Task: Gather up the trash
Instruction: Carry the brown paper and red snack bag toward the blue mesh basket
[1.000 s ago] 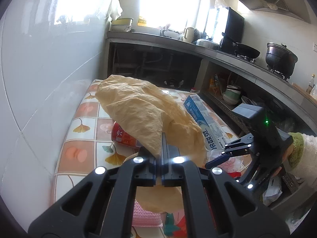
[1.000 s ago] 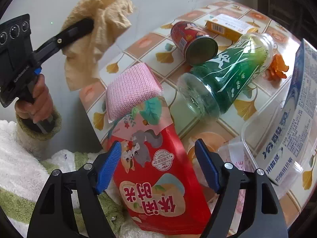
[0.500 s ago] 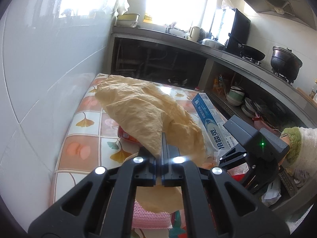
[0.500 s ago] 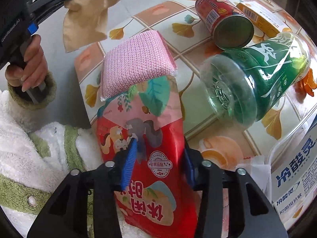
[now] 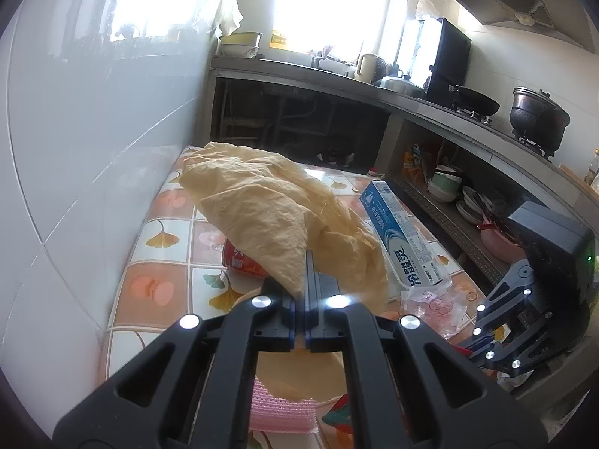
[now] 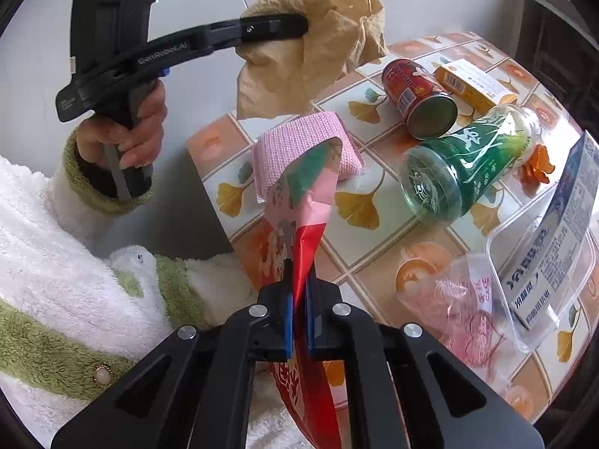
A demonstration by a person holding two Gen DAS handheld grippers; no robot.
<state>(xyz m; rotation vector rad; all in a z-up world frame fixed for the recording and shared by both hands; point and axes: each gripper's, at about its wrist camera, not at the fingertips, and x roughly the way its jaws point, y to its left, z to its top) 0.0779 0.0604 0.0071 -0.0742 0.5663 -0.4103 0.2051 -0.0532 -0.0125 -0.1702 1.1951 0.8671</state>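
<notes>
My left gripper (image 5: 299,292) is shut on a crumpled tan paper bag (image 5: 269,217) and holds it above the tiled table; the bag also shows in the right wrist view (image 6: 310,37). My right gripper (image 6: 297,299) is shut on a red snack bag (image 6: 299,217), pinching it into a fold and lifting it at the table's near edge. A pink sponge (image 6: 307,149), a red can (image 6: 415,93), a green bottle (image 6: 468,172), a yellow box (image 6: 471,82), a clear plastic bag (image 6: 456,307) and a blue-white box (image 6: 554,262) lie on the table.
The table (image 5: 157,284) stands against a white tiled wall (image 5: 75,149). A kitchen counter (image 5: 430,108) with pots and shelves of dishes runs behind and to the right. The person's white fleece sleeve (image 6: 56,262) is at the left of the right wrist view.
My right gripper went from open around the red snack bag to shut on it, and the bag now stands folded and lifted. My left gripper keeps holding the tan bag.
</notes>
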